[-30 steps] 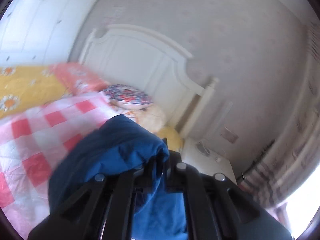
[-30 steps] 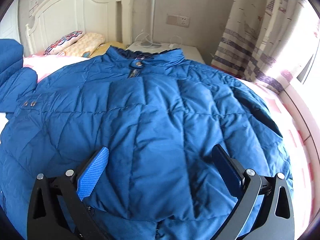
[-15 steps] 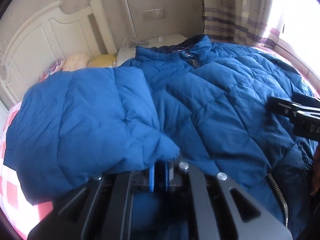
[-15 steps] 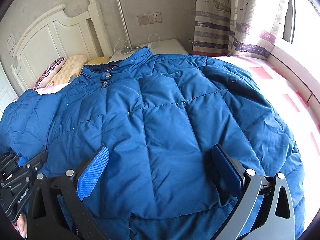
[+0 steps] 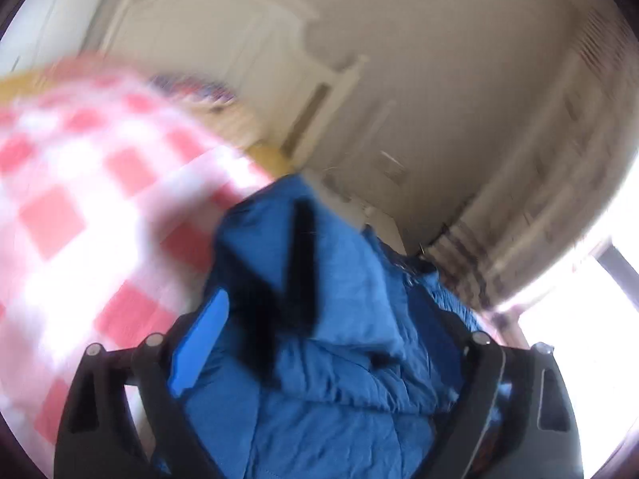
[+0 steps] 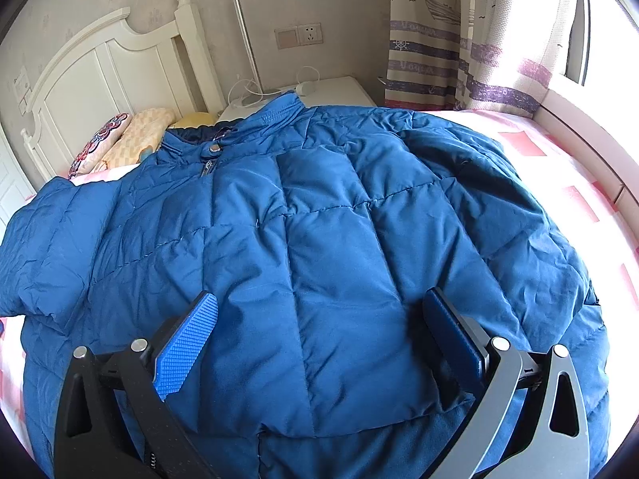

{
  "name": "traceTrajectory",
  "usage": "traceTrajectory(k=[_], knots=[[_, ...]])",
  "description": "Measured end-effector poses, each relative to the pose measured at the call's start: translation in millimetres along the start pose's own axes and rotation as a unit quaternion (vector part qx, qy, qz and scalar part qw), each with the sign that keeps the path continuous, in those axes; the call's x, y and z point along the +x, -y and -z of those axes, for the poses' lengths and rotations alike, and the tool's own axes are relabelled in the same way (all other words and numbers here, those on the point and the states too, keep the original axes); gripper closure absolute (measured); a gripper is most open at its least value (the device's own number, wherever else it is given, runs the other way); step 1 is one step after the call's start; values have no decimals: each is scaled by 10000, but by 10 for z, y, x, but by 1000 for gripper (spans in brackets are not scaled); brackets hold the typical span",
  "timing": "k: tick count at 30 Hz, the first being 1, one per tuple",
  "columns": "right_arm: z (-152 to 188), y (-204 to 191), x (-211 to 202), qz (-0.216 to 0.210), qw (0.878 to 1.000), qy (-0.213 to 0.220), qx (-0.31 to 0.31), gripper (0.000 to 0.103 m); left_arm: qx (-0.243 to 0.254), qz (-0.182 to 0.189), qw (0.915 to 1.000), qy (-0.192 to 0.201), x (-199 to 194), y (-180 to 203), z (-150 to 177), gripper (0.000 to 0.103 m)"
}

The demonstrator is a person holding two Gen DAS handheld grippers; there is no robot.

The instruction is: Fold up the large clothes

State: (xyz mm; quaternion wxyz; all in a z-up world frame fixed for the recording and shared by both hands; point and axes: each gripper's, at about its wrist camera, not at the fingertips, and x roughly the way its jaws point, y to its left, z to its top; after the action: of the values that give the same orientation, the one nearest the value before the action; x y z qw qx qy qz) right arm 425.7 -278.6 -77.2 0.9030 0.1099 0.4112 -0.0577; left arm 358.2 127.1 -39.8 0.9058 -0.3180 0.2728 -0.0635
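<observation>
Two grippers: both show with fingers spread wide, nothing pinched between them.
Jacket: a blue quilted jacket point(image 6: 319, 239) lies front-up on the bed, collar toward 12 o'clock in the right wrist view, hem toward 6 o'clock under the camera.
Right gripper point(image 6: 319, 343): hangs over the lower front of the jacket, near the hem; its fingers stand apart at 8 and 4 o'clock of the view, with quilted cloth filling the gap between them. Whether the pads touch the cloth I cannot tell.
Sleeve: one sleeve point(image 6: 44, 247) lies at 9 o'clock, folded in against the jacket's side, its end resting on the bedspread.
Collar snap point(image 6: 214, 147): closed, at about 11 o'clock, with the zip pull just below it.
Left gripper point(image 5: 331, 339): the view is heavily blurred; fingers stand apart, a blue pad point(image 5: 199, 343) at 8 o'clock, the other finger dark at 4 o'clock.
Jacket in the left view point(image 5: 319, 379): bunched blue cloth sits between and ahead of the spread fingers, from centre down to 6 o'clock; a dark strip crosses it, too smeared to identify.
Bedspread point(image 5: 80, 219): pink and white checks, at 9 o'clock of the left view.
Headboard point(image 6: 100, 68): white, at 10 o'clock in the right view, pillows point(image 6: 120, 143) at its foot.
Nightstand point(image 6: 339, 88): white, beyond the collar at 12 o'clock.
Curtain point(image 6: 459, 40): striped, at 1 o'clock.
</observation>
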Motion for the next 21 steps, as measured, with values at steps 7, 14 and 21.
traceTrajectory(k=[7, 14, 21], knots=[[4, -63, 18, 216, 9996, -51, -161, 5, 255, -782, 9947, -619, 354, -170, 144, 39], [50, -275, -115, 459, 9959, 314, -707, 5, 897, -1361, 9820, -954, 585, -104, 268, 36], [344, -1416, -691, -509, 9433, 1304, -3010, 5, 853, -1344, 9826, -962, 598, -168, 245, 33]])
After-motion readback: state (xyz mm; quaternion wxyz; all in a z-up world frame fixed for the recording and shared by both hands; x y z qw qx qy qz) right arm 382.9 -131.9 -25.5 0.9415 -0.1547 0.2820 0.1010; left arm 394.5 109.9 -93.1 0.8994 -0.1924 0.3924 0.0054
